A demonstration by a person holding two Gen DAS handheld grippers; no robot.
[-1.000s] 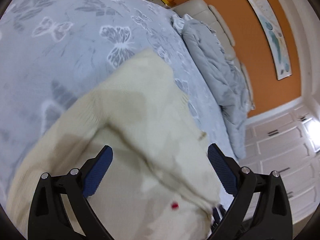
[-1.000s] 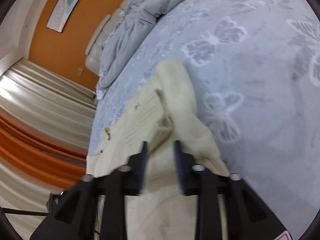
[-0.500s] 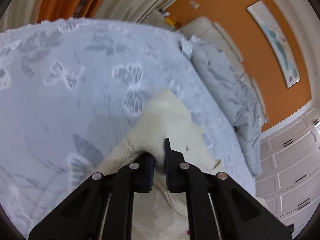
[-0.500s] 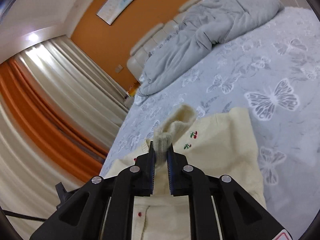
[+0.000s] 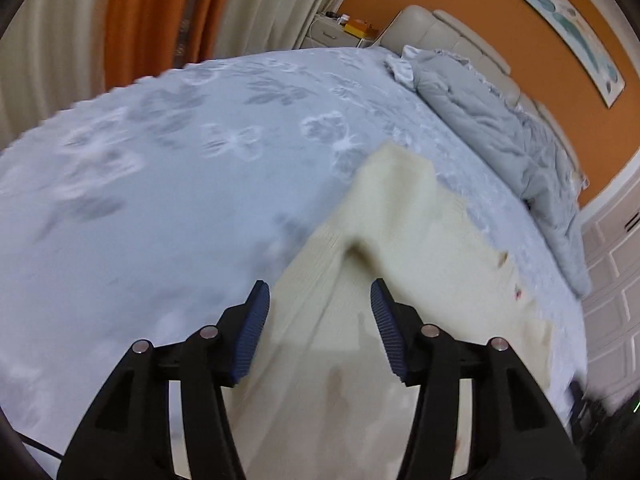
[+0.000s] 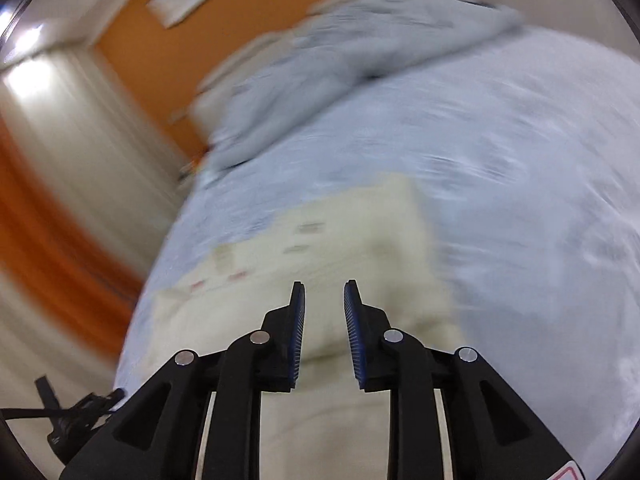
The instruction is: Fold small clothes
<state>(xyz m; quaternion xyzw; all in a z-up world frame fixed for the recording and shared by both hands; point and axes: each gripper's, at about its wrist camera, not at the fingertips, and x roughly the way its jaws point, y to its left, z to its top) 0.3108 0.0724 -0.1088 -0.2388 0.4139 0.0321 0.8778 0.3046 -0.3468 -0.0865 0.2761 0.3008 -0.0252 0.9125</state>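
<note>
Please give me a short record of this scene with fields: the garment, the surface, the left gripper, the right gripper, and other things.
garment: cream knit cardigan, lying partly folded on the bed
surface: bedspread, pale blue with butterfly pattern
left gripper: open, above the cardigan, holding nothing
right gripper: open, above the cardigan, holding nothing; view blurred
other: grey duvet bunched by the headboard; orange wall

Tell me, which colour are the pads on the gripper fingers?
Dark blue, ribbed pads on black fingers; clearest in the left wrist view.
</note>
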